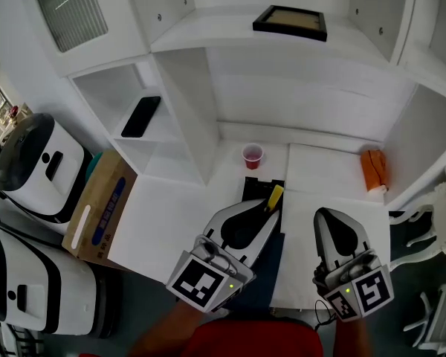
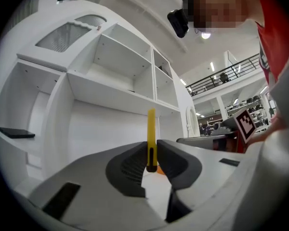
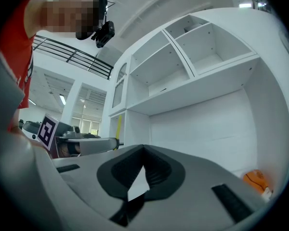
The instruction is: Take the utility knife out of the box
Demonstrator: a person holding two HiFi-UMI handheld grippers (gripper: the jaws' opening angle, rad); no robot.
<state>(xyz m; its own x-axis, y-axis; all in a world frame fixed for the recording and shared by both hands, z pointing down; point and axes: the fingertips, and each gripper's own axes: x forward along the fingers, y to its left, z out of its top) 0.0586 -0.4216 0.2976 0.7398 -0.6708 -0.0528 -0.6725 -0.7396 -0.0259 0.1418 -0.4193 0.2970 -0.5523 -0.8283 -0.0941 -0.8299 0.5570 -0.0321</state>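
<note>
My left gripper (image 1: 270, 209) is shut on a yellow utility knife (image 1: 274, 197), which sticks out past the fingertips just above the open black box (image 1: 251, 187) on the white desk. In the left gripper view the knife (image 2: 151, 131) stands upright, pinched between the dark pads, its lower end black. My right gripper (image 1: 329, 214) hovers to the right of the box over the desk. Its jaws (image 3: 143, 149) are shut with nothing between them. From the right gripper view the knife (image 3: 118, 124) shows as a thin yellow strip at the left.
A red cup (image 1: 252, 155) stands behind the box, against the shelf unit's back wall. An orange object (image 1: 373, 168) lies at the desk's right end. A black phone (image 1: 141, 116) rests on a left shelf, a framed picture (image 1: 291, 21) on top. A cardboard box (image 1: 100, 207) and white machines (image 1: 37, 166) stand at the left.
</note>
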